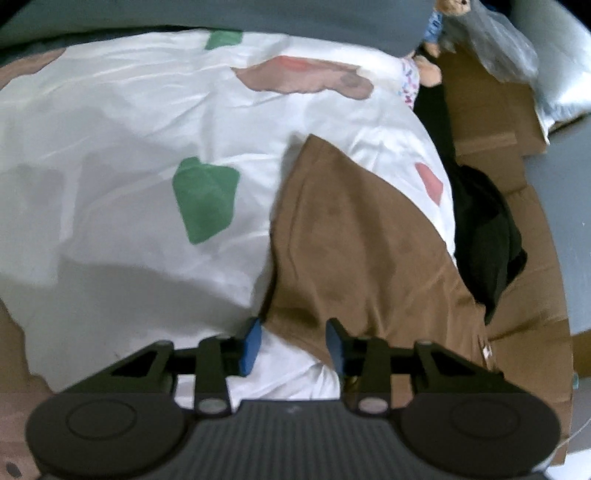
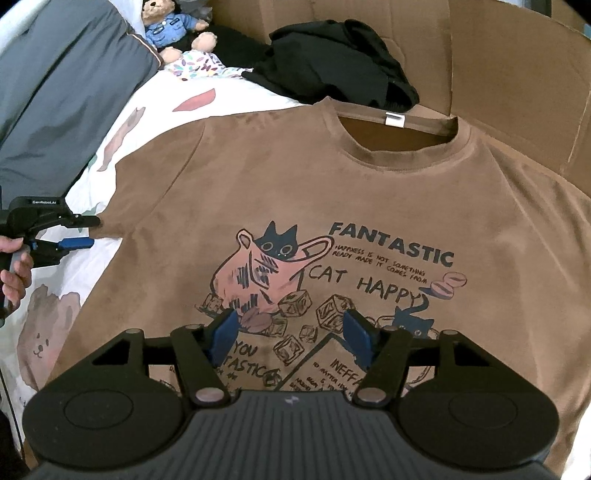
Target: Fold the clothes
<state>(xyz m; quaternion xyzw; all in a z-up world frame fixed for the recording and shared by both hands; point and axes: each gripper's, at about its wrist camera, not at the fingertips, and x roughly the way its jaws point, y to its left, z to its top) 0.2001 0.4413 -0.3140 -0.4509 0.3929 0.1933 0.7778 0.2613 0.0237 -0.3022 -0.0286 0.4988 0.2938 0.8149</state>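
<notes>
A brown T-shirt (image 2: 332, 192) with a cat print and the word FANTASTIC lies flat, front up, on a white printed bedcover (image 2: 92, 266). Its collar points away in the right wrist view. My right gripper (image 2: 291, 336) hovers open over the lower part of the print, with nothing pinched. My left gripper (image 1: 293, 343) is at the shirt's left sleeve (image 1: 332, 229). The sleeve's brown hem lies between its blue pads (image 1: 251, 343), which stand apart from it. In the right wrist view the left gripper (image 2: 94, 232) sits at the sleeve's edge, held by a hand (image 2: 13, 273).
A black garment (image 2: 332, 62) lies crumpled beyond the collar, against cardboard sheets (image 2: 498, 74). A teddy bear in blue (image 2: 166, 26) and a grey pillow (image 2: 62, 92) sit at the bed's far left. A clear plastic bag (image 1: 495, 40) rests on the cardboard (image 1: 487, 110).
</notes>
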